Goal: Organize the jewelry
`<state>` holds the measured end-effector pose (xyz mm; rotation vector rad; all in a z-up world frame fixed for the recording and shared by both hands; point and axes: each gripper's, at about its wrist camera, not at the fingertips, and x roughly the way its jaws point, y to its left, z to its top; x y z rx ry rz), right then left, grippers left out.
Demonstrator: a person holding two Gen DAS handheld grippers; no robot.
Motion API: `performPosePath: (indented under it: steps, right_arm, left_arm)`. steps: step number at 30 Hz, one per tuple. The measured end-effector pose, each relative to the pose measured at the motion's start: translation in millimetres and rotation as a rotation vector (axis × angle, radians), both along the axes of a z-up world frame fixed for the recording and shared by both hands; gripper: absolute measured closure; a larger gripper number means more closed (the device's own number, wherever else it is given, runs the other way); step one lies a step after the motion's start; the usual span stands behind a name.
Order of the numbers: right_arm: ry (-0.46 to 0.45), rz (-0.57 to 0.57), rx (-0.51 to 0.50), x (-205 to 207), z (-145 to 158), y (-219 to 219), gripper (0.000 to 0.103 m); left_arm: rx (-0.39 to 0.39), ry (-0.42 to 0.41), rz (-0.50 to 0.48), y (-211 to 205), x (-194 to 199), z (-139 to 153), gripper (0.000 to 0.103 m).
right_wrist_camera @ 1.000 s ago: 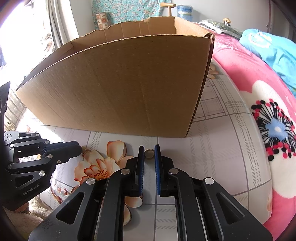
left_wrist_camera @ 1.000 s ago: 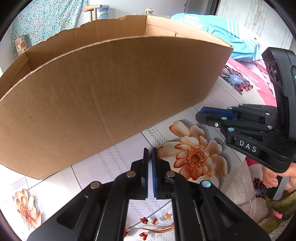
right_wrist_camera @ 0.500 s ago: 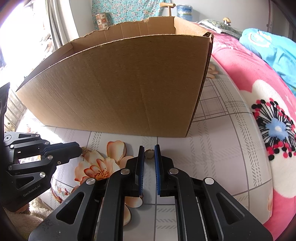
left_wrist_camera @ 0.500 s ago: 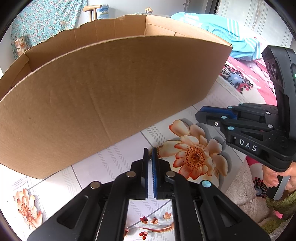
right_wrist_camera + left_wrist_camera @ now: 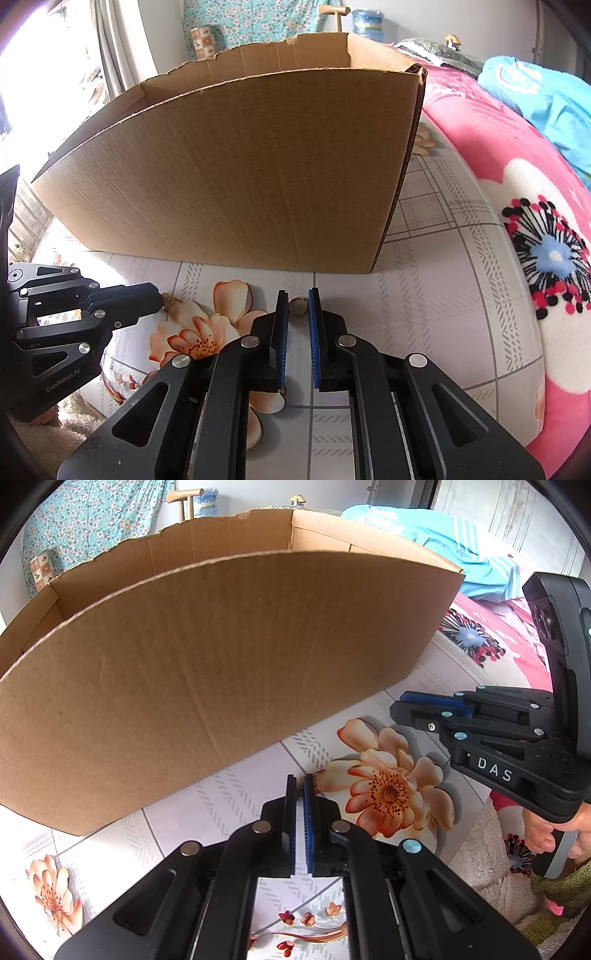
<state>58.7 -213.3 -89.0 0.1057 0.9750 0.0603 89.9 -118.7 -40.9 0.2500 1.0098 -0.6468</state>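
The left tongs (image 5: 157, 295) were clamped on a small gold chain (image 5: 169, 300) at their tips, low over the flowered bench (image 5: 424, 314). Just right of them, the right tongs (image 5: 298, 304) were clamped on a gold ring (image 5: 297, 306) (upright between the blue pads), with the open cardboard box (image 5: 240, 177) standing close behind both.

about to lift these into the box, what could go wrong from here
1. The gold ring sits only at the very tips of the right tongs, so it may pop out on the lift.
2. The left tongs pinch a thin gold piece that is barely visible, so the grip may be weak.
3. The cardboard box has a tall near wall; a low carry could knock either piece loose against it.
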Motion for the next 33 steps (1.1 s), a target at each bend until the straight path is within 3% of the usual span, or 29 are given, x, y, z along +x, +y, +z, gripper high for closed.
performPosePath:
  steps: [13, 18, 21, 23, 27, 33]
  right_arm:
    - [0.001, -0.003, 0.004, -0.3, -0.1, 0.4, 0.094]
    - [0.001, -0.025, 0.092, -0.6, 3.0, -9.4, 0.092]
    - [-0.013, -0.045, 0.124, -4.0, 7.0, -16.7, 0.084]
    - [-0.023, -0.054, 0.133, -7.3, 9.6, -19.9, 0.074]
    - [-0.045, -0.074, 0.145, -14.8, 16.0, -26.8, 0.062]
    - [-0.106, -0.100, 0.144, -28.3, 38.1, -35.1, 0.045]
  left_arm:
    - [-0.003, 0.003, 0.002, -0.8, 0.1, -0.6, 0.100]
    - [-0.050, 0.033, 0.013, 6.1, 2.9, -1.5, 0.098]
    - [-0.090, 0.055, 0.014, 11.2, 3.0, -0.9, 0.080]
    - [-0.092, 0.046, 0.011, 12.6, 0.0, 0.4, 0.051]
    - [-0.079, 0.043, 0.010, 16.7, -4.3, 4.6, 0.045]
    - [-0.147, 0.003, 0.048, 58.1, -18.0, 35.8, 0.033]
